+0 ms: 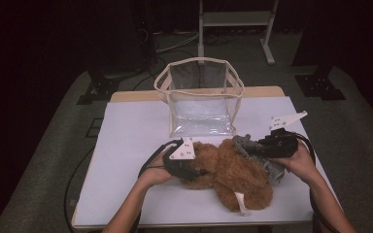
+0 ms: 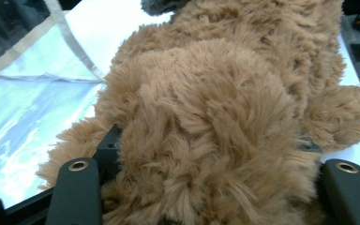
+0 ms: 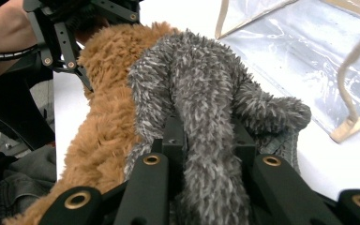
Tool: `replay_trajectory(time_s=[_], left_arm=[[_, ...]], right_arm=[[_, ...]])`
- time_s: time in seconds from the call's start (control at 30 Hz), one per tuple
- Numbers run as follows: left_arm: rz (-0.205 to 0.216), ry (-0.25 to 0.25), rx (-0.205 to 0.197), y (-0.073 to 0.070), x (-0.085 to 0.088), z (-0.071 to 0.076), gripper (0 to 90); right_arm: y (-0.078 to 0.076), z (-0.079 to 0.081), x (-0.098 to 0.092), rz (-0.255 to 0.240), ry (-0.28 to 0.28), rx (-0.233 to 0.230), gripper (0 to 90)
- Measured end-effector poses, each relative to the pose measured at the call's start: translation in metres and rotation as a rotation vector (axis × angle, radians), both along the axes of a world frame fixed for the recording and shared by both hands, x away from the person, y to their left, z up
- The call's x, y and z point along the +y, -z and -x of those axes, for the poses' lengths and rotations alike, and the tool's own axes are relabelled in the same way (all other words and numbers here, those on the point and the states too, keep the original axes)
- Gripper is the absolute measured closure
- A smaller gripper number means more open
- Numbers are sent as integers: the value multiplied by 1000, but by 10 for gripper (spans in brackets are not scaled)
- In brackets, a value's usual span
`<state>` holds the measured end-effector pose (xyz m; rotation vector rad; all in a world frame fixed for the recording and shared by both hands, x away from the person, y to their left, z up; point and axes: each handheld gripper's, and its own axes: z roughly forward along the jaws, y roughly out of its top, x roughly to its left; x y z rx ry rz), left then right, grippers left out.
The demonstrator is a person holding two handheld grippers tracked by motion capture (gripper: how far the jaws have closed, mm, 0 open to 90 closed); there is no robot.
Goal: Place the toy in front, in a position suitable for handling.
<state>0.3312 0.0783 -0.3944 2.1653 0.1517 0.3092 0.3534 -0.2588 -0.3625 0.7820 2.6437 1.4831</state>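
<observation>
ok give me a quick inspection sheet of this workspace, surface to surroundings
surface: pale sheet covering a table with a wooden edge at the far side
job's things: brown plush toy lying at the near middle; grey plush toy against its right side; clear bag with beige trim standing open beyond them
clutter: nothing seen
grippers: left gripper has brown fur between its fingers, pressed in at both sides; right gripper is shut on the grey plush toy, fingers on either side of a grey limb
cables: black cable looping from the left gripper; another trailing past the right hand
surroundings: dark room, grey floor, white stand behind the table
</observation>
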Motion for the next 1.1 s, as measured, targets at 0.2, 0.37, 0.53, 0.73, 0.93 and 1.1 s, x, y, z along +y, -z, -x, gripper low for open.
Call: replay_trajectory(time_s=[0.2, 0.37, 0.53, 0.73, 0.93, 1.1], left_arm=[[-49, -69, -11, -10, 34, 7, 357], [-81, -116, -11, -14, 68, 17, 344], [-65, -140, 21, -3, 91, 24, 313], [-49, -128, 23, 2, 96, 25, 290], [-58, -102, 5, 3, 94, 25, 268], [-63, -92, -7, 3, 94, 26, 259]], right_arm=[[2, -4, 8, -38, -10, -12, 735], [8, -8, 22, -21, -26, -1, 734], [30, -8, 49, 47, -77, 37, 732], [37, -5, 40, 102, -57, 41, 734], [22, -7, 43, 52, -53, 11, 736], [13, -19, 72, 50, -97, -18, 734]])
